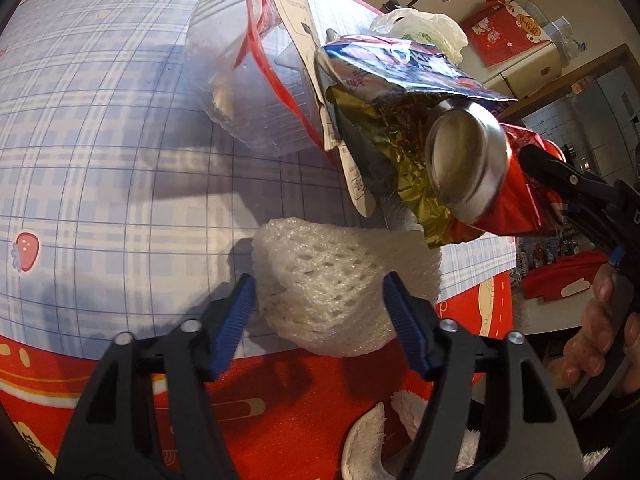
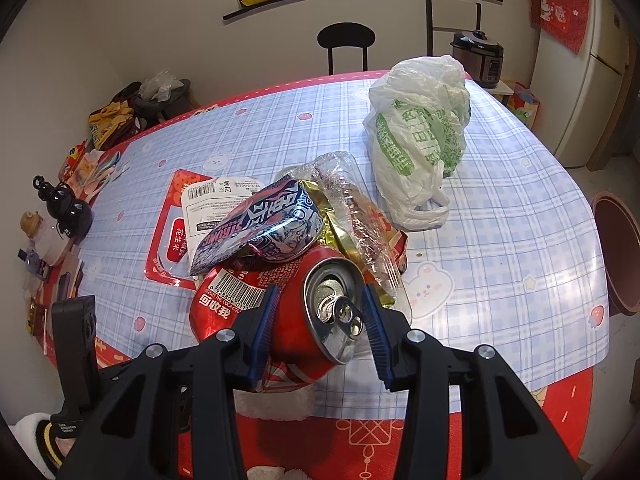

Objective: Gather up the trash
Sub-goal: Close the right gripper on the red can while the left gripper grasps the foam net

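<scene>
My left gripper [image 1: 318, 300] is shut on a white foam fruit net [image 1: 340, 284], its blue pads pressing both sides, at the table's near edge. My right gripper [image 2: 320, 308] is shut on a dented red cola can [image 2: 288, 312]; the can's silver base shows in the left wrist view [image 1: 464, 160] with the right gripper's fingers [image 1: 560, 172] behind it. A trash pile lies beyond the can: a blue snack wrapper [image 2: 260, 232], gold foil [image 2: 340, 236], crumpled clear plastic [image 2: 352, 200] and a red-edged clear packet [image 2: 180, 220].
A white plastic bag [image 2: 420, 140] with green print stands on the blue checked tablecloth [image 2: 520, 220] at the back right. Small figurines and clutter [image 2: 60, 208] line the left edge. Chairs [image 2: 346, 48] and a rice cooker [image 2: 478, 56] stand behind the table.
</scene>
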`<state>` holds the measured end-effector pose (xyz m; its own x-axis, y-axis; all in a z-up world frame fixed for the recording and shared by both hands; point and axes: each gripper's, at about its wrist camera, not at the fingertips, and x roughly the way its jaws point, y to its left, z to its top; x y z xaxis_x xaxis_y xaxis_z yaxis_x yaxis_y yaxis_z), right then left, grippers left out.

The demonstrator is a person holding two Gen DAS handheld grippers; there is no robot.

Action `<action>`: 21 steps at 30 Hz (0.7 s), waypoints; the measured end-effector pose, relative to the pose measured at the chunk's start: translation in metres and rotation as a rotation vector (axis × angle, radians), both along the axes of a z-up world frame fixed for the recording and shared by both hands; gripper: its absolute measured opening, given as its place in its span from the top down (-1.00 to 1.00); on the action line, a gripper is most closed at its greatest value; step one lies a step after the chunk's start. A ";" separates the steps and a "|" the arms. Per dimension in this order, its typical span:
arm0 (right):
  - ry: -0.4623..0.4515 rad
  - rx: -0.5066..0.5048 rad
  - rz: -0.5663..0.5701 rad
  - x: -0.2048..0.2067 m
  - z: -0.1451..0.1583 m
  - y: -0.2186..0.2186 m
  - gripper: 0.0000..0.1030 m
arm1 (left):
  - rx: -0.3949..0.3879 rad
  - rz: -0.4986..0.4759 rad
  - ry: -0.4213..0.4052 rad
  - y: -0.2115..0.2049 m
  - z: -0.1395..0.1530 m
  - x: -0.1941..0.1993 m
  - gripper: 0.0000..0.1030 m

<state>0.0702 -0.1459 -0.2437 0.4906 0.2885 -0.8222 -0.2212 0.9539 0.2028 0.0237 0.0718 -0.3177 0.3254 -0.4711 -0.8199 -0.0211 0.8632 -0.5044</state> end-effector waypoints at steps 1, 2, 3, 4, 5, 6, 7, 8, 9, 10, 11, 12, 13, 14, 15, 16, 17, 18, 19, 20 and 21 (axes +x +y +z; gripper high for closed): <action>-0.005 -0.002 0.003 -0.001 0.001 0.000 0.19 | -0.005 0.002 0.002 0.000 -0.001 0.001 0.04; -0.009 -0.002 0.004 -0.003 0.002 -0.001 0.19 | -0.007 0.006 0.000 0.000 0.000 0.000 0.09; -0.012 0.000 0.005 -0.004 0.003 -0.002 0.19 | -0.006 0.010 -0.005 0.001 0.001 0.000 0.21; -0.013 0.003 0.004 -0.005 0.003 -0.003 0.19 | -0.008 0.011 -0.009 0.003 0.001 -0.002 0.30; -0.012 0.009 0.003 -0.005 0.004 -0.004 0.19 | -0.012 0.015 -0.014 0.005 0.002 -0.004 0.36; -0.010 0.016 0.003 -0.006 0.004 -0.006 0.19 | -0.016 0.018 -0.018 0.007 0.004 -0.005 0.41; -0.008 0.024 0.001 -0.007 0.004 -0.008 0.19 | -0.019 0.022 -0.023 0.009 0.005 -0.007 0.45; -0.006 0.030 -0.002 -0.009 0.004 -0.010 0.19 | -0.021 0.026 -0.029 0.010 0.007 -0.008 0.47; -0.004 0.038 -0.003 -0.010 0.004 -0.012 0.19 | -0.022 0.027 -0.036 0.012 0.008 -0.009 0.50; -0.004 0.045 -0.004 -0.012 0.003 -0.013 0.19 | -0.021 0.029 -0.045 0.014 0.011 -0.011 0.52; -0.004 0.053 -0.005 -0.014 0.004 -0.014 0.19 | -0.018 0.032 -0.056 0.015 0.014 -0.012 0.53; -0.006 0.062 -0.005 -0.015 0.005 -0.016 0.19 | -0.015 0.034 -0.066 0.018 0.015 -0.014 0.55; -0.009 0.069 -0.005 -0.017 0.005 -0.017 0.19 | -0.010 0.036 -0.077 0.019 0.019 -0.016 0.55; -0.010 0.073 -0.005 -0.018 0.006 -0.018 0.19 | -0.005 0.037 -0.089 0.021 0.022 -0.018 0.56; -0.013 0.078 -0.005 -0.020 0.007 -0.019 0.19 | 0.001 0.037 -0.101 0.023 0.025 -0.020 0.56; -0.015 0.083 -0.004 -0.021 0.008 -0.019 0.19 | 0.011 0.036 -0.112 0.025 0.029 -0.023 0.56; -0.017 0.087 -0.001 -0.022 0.008 -0.019 0.19 | 0.025 0.035 -0.123 0.026 0.033 -0.025 0.56; -0.018 0.088 0.001 -0.023 0.009 -0.019 0.19 | 0.037 0.033 -0.132 0.027 0.037 -0.026 0.57; -0.020 0.091 0.004 -0.024 0.010 -0.019 0.19 | 0.049 0.033 -0.139 0.028 0.040 -0.028 0.57; -0.021 0.095 0.006 -0.025 0.010 -0.019 0.19 | 0.064 0.035 -0.149 0.030 0.045 -0.031 0.57; -0.022 0.101 0.007 -0.026 0.011 -0.020 0.19 | 0.075 0.039 -0.159 0.034 0.048 -0.034 0.57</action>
